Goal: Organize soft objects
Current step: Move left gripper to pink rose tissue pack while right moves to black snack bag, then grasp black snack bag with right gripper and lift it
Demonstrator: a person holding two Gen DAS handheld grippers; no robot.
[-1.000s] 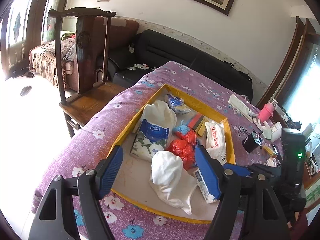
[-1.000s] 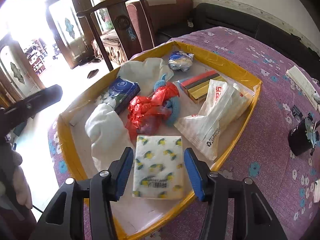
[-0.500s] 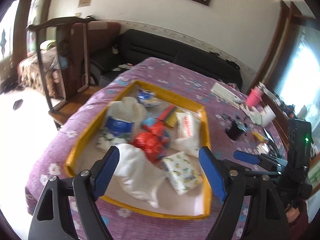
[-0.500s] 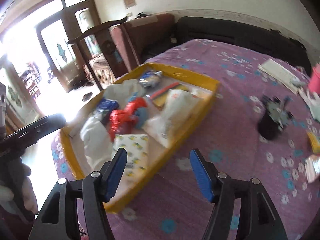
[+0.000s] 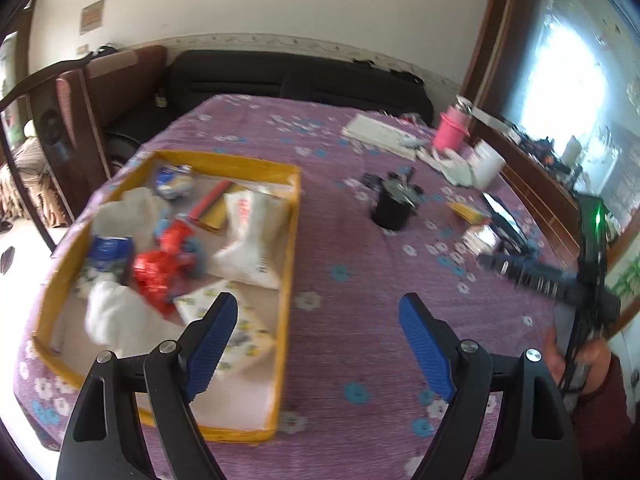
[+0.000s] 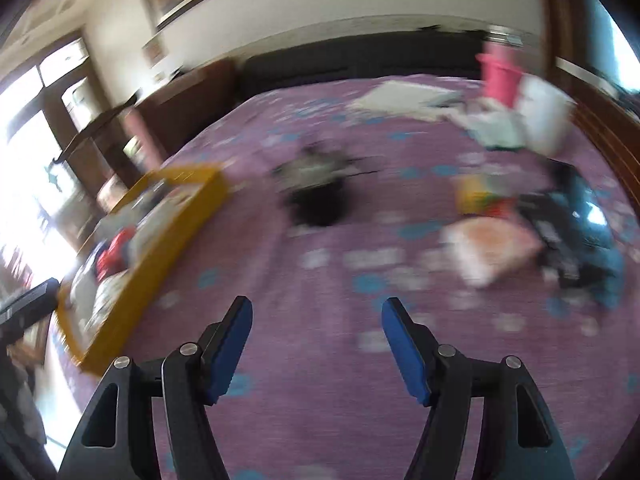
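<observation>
A yellow-rimmed tray (image 5: 289,236) sits on the purple flowered tablecloth (image 5: 344,240) and holds soft things: a white cloth (image 5: 116,316), a red plastic bag (image 5: 160,268), a white printed bag (image 5: 252,236), a lemon-print tissue pack (image 5: 240,328), a blue tissue pack (image 5: 110,252). My left gripper (image 5: 316,312) is open and empty, above the tray's right edge. My right gripper (image 6: 316,320) is open and empty over bare cloth, right of the tray (image 6: 160,248); its view is blurred. The right gripper also shows in the left wrist view (image 5: 532,276).
A black cup (image 5: 394,210) stands mid-table. A pink cup (image 5: 452,132), a white cup (image 5: 486,166), papers and small packets (image 6: 488,248) lie at the right. A wooden chair (image 5: 60,120) and a black sofa (image 5: 296,76) stand behind.
Both grippers have swung right, away from the tray. The lemon-print tissue pack, between the right gripper's fingers a second ago, now lies in the tray. Both stay open.
</observation>
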